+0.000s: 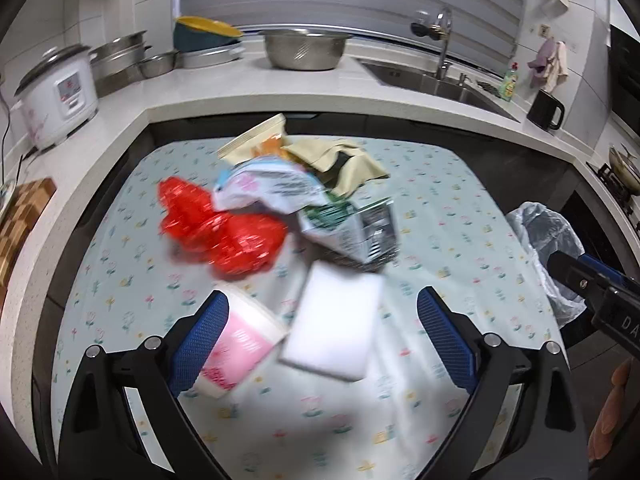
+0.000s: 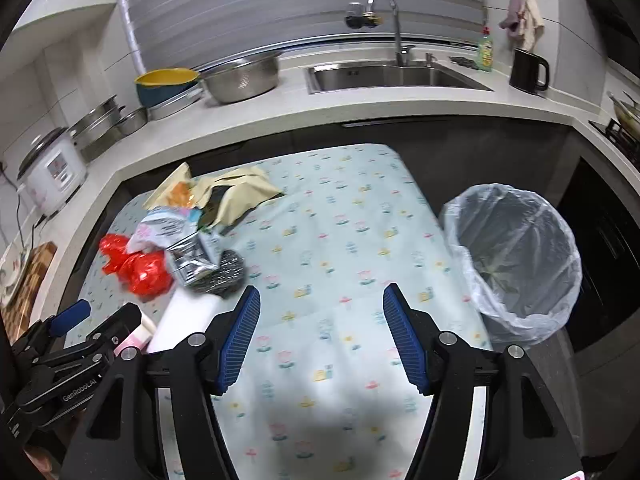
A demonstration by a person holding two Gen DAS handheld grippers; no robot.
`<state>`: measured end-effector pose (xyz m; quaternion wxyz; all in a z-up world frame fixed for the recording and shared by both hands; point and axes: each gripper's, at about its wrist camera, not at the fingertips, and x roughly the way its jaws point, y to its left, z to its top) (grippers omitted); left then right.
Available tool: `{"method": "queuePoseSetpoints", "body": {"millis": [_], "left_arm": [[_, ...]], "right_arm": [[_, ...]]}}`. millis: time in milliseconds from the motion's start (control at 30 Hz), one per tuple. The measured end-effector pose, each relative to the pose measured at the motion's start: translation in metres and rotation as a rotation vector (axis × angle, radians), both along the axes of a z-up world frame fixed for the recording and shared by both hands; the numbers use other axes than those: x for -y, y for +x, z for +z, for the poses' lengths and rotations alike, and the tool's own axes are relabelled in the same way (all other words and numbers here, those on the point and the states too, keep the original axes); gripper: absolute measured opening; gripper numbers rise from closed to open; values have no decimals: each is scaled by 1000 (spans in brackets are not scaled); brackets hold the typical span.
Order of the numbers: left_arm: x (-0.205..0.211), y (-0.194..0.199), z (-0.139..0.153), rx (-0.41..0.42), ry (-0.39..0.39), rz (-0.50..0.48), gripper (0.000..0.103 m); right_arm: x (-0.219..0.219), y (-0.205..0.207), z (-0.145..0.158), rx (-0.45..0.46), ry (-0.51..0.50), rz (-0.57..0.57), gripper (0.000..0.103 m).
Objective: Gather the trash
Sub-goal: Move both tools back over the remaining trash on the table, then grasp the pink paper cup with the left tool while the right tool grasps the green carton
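A heap of trash lies on the floral-cloth table (image 1: 460,216) (image 2: 352,208): a red plastic bag (image 1: 224,232) (image 2: 140,268), a white printed packet (image 1: 268,188) (image 2: 160,228), a green and silver packet (image 1: 352,228) (image 2: 192,258), a beige bag (image 1: 344,160) (image 2: 240,192) and a dark scrubber (image 2: 228,276). Nearer lie a white block (image 1: 336,320) (image 2: 188,312) and a pink-labelled cup (image 1: 240,340) (image 2: 134,340). My left gripper (image 1: 322,298) (image 2: 102,314) hangs open over the block and cup, gripping nothing. My right gripper (image 2: 322,291) is open over bare cloth, left of the lined bin (image 2: 516,256) (image 1: 544,240).
A white counter wraps around the table's far side and both flanks. On it are a rice cooker (image 1: 60,96), a steel bowl (image 1: 304,50), a sink (image 2: 392,74), a black kettle (image 2: 528,70) and a wooden board (image 1: 24,216). A stove (image 1: 624,176) is at right.
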<state>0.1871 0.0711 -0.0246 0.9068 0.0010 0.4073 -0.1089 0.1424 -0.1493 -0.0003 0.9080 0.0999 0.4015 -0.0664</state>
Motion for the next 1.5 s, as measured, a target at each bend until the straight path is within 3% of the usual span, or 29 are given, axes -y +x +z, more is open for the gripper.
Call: {"method": "queuePoseSetpoints", "body": {"millis": [367,667,1000,1333,1500], "left_arm": [[-70,1,-44,-92,20,35,92],[-83,10,-68,-150,-30,32,92],[-72,19,-82,-161,-57,-16,90],[-61,32,-88,-195,-43,-42,49],[-62,37,-87,-201,-64,-29,48]], "right_arm": [[-67,25,-19,-20,-14,79,68],[-91,49,-40,-58,6,83,69],[-98,72,-50,-72,7,90,70],[-109,102,-53,-53,-24,116,75],[-111,118,-61,-69,-42,138,76]]}}
